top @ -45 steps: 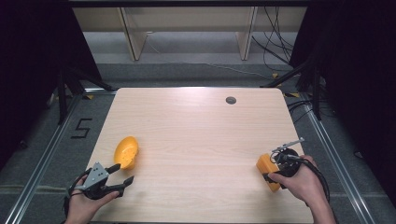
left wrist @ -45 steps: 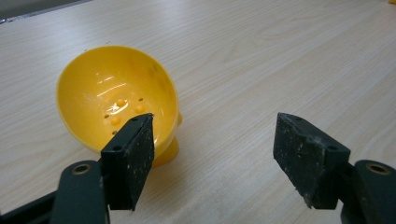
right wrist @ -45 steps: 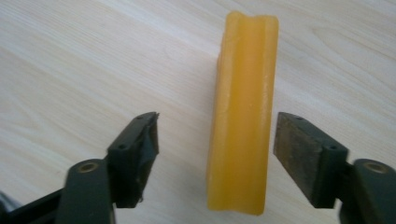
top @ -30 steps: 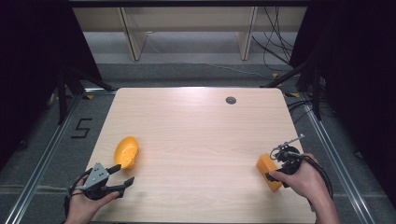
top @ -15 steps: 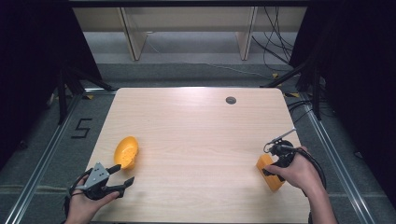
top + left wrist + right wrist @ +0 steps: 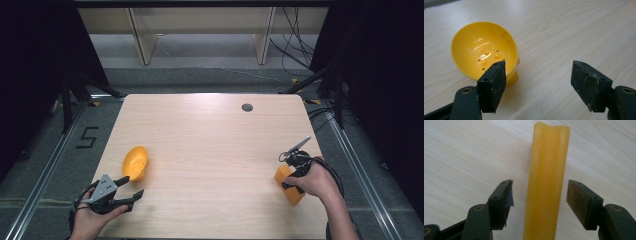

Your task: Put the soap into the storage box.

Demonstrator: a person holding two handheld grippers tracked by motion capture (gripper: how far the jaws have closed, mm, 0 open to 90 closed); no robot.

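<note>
An orange-yellow bar (image 6: 547, 177) lies flat on the wooden table (image 6: 210, 145) near its right edge. My right gripper (image 6: 541, 193) straddles it, and its jaws have just been closing. A gap remains on each side of the bar, so the pads do not touch it. From above, the right gripper (image 6: 289, 175) sits over the far end of the bar (image 6: 291, 192). A yellow bowl (image 6: 482, 50) with small holes lies tipped on its side at front left. The left gripper (image 6: 539, 82) is open just short of it, with the left pad (image 6: 492, 85) by the bowl's rim. The high view shows the bowl (image 6: 135, 161) ahead of the left gripper (image 6: 131, 186).
A dark round hole (image 6: 247, 107) sits in the tabletop near the far edge. Cables (image 6: 320, 115) run along the floor at the right. A "5" (image 6: 86, 137) is marked on the floor at the left. Shelf legs (image 6: 142, 40) stand behind the table.
The right hand has slid a little away from the front edge and leftward along the bar. The left hand and the bowl have not moved.
</note>
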